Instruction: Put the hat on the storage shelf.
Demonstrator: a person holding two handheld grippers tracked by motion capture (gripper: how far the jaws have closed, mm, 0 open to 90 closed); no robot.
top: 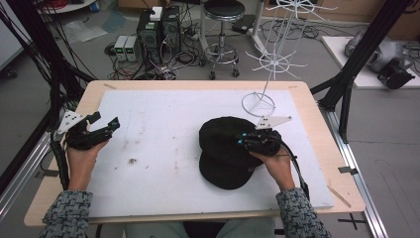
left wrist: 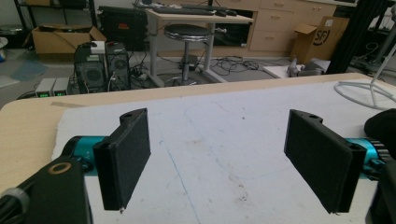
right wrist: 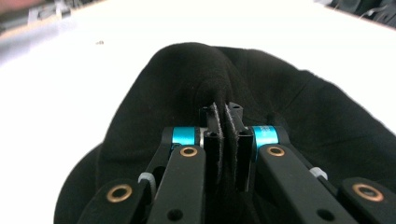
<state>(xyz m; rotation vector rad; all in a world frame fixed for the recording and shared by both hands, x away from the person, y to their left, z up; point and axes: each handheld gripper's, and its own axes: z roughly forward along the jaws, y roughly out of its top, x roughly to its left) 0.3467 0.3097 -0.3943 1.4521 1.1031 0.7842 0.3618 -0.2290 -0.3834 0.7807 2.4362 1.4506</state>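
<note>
Black fabric cap with a short brim [top: 225,151]: lies on the white foam sheet [top: 163,129] at centre-right of the high view, brim toward the lower edge of the frame. In the right gripper view the cloth rises in a pinched fold at mid-frame.

Right gripper [right wrist: 225,114]: sits over the right side of the cap in the high view, held by the person's right hand [top: 272,161]. Jaws pressed together with a ridge of cap fabric clamped between them; grey three-cornered plate on top.

Left gripper [top: 106,126]: at the left of the high view, over the left part of the foam sheet, held by the person's left hand [top: 81,158]. Jaws spread wide apart, nothing between them; the left gripper view shows bare, faintly stained sheet in the gap. Well apart from the cap.

White wire stand with a ring base and radiating arms [top: 270,62]: upper right of the high view, base resting on the sheet just beyond the cap.

Light wooden table top [top: 317,114]: borders the sheet on all sides.

Round black stool on a chrome base [top: 223,34]: floor, top centre of the high view.

Dark computer towers among loose cables [top: 158,34]: floor, top, left of the stool.
</note>
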